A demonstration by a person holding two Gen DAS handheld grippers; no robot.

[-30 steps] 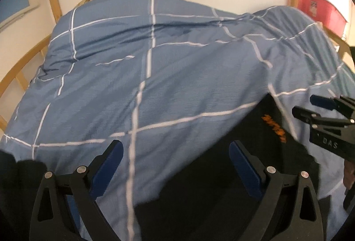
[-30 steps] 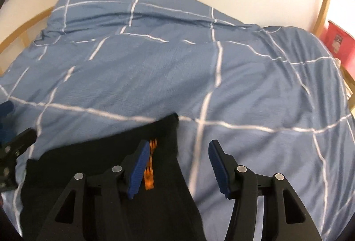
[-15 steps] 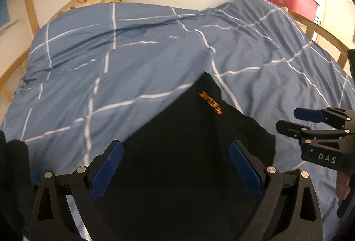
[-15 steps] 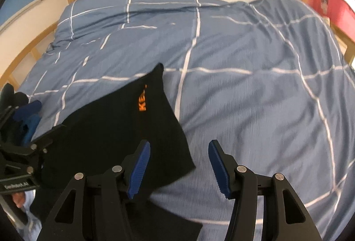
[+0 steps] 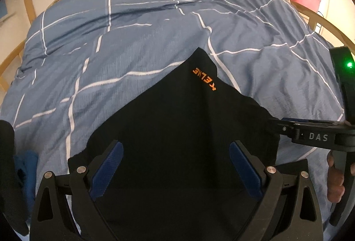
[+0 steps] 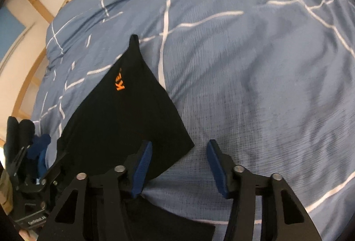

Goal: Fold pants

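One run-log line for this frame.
task: fold pants | black pants lying on blue checked duvet | left gripper open | right gripper open

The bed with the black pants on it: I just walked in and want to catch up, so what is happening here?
A person is folding black pants with an orange logo on a bed covered by a blue checked duvet, holding a gripper in each hand. The left gripper hangs open over the pants. The right gripper is open too, above the pants' edge. Neither grips the cloth. The pants lie partly folded, one corner pointing toward the headboard.
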